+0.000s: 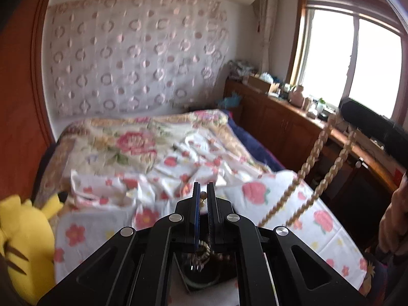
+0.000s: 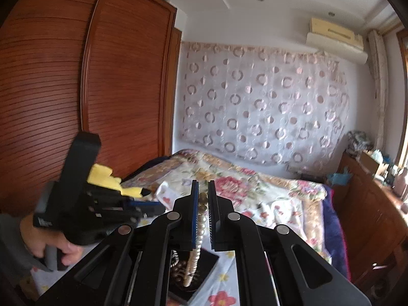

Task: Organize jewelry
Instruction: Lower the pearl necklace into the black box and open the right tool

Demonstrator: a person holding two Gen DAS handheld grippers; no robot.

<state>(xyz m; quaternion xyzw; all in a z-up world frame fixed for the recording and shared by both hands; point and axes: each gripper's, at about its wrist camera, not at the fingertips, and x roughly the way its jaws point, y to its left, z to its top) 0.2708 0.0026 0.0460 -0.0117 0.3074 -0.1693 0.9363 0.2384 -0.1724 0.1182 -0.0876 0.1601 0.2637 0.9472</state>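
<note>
Two grippers are up over a bed spread with floral bedding, and no brand, label or readable writing shows in either view. From its own wrist camera, the right gripper has its blue-padded fingers drawn close onto a pearl necklace, whose strand runs up between the pads and drops to a heap of beads in a dark jewelry tray on the sheet below. Only this view shows the left gripper from outside, held in a hand at the left in front of a wooden wardrobe; its fingertips are blurred. The left wrist view shows what that one cannot: the left gripper has its fingers nearly closed, a small gold bead showing in the narrow gap, though whether the pads actually pinch it is unclear. Two runs of the same necklace hang slanting at the right, toward a window, and a yellow plush toy lies at lower left
</note>
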